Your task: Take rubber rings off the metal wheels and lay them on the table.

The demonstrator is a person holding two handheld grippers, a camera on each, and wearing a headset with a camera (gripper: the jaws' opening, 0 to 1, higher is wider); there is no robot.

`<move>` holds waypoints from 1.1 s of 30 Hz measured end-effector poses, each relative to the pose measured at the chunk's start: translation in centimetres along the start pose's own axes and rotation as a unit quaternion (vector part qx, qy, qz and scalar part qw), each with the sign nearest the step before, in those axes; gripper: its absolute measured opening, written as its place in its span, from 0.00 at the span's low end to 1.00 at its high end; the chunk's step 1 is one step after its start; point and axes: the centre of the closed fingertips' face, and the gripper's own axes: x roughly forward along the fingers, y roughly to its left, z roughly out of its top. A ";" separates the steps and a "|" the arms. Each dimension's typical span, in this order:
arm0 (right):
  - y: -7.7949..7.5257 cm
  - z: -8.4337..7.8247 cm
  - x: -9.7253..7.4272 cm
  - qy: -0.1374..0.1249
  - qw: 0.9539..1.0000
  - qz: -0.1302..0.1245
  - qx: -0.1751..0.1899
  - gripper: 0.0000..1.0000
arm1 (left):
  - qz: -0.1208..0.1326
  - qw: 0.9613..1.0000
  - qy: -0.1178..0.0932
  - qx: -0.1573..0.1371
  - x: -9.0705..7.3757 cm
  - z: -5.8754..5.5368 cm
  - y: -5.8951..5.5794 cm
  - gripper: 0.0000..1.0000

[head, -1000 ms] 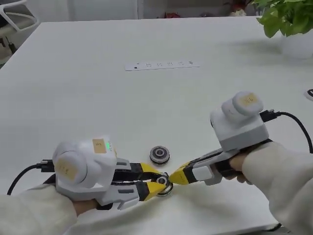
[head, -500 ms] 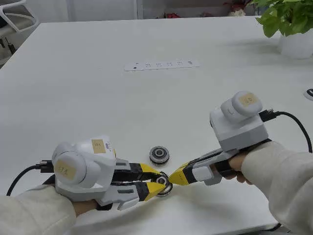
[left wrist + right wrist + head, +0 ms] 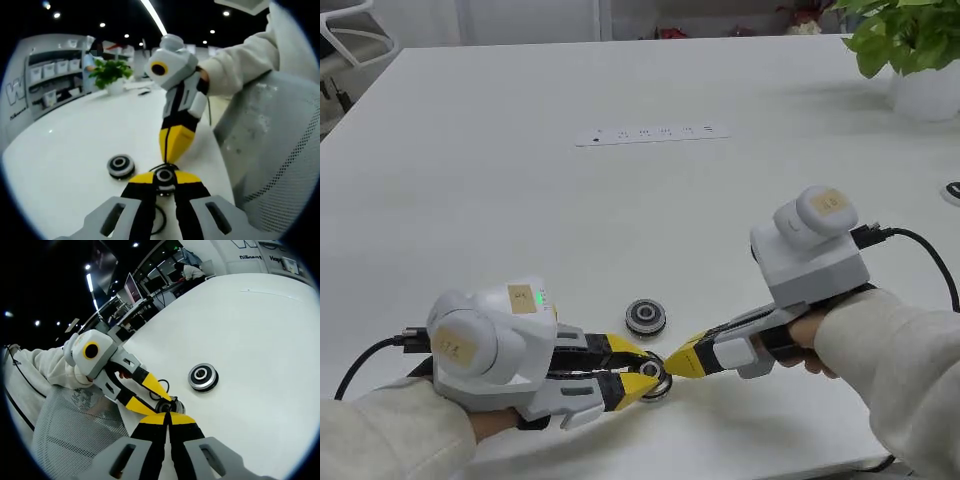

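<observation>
Near table (image 3: pixel 620 220) edge, centre: small metal wheel (image 3: pixel 654 375), clamped between the tips of left gripper (image 3: pixel 638 378). Right gripper (image 3: pixel 678 362) with tips pressed together at the wheel's rim, seemingly nipping the rubber ring (image 3: pixel 156 166). Second ringed wheel (image 3: pixel 646 315) lying flat just beyond. Wheel likely hard, dense, slick. Ring likely soft, stretchy, light; best taken at its outer edge and peeled off sideways.

Small shifts only. Right gripper (image 3: pixel 672 366): a second ago its closed tip overlapped the rim of the metal wheel (image 3: pixel 658 376) pinched in the left gripper (image 3: pixel 644 375). It has since backed off a touch toward 3 o'clock and now meets the wheel's edge. Left gripper's body has sunk slightly toward 6 o'clock, the wheel with it.
</observation>
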 end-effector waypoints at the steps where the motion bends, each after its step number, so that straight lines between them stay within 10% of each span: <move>1: 0.0 0.0 0.0 0.000 1.000 0.001 0.000 0.00 | 0.000 1.000 0.000 0.000 0.0 0.0 0.0 0.14; 33: -0.5 0.2 -0.1 0.002 1.000 -0.016 0.009 0.00 | -0.006 1.000 0.020 0.001 -0.2 0.0 -0.2 0.17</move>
